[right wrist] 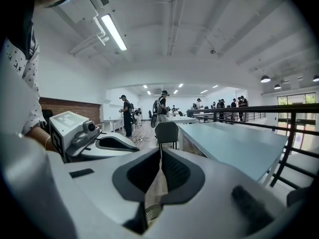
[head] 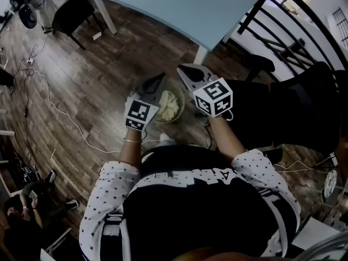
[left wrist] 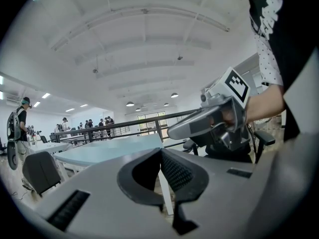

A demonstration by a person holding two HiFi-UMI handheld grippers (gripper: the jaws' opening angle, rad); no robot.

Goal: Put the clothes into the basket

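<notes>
Two empty pairs (both pressed together), left tongs [left wrist: 160, 152] and right tongs [right wrist: 160, 151], near one basket [head: 181, 105].

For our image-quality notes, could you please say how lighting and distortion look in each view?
Head view: dim, with the basket partly behind the left gripper. Left gripper view: strong fisheye curve, black corners. Right gripper view: bright ceiling light, same curve.

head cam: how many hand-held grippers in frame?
2. The left hand-held gripper overlaps the left rim of the basket in the picture; the right hand-held gripper is at its upper right. Both shut, empty; none seems hidden.
</notes>
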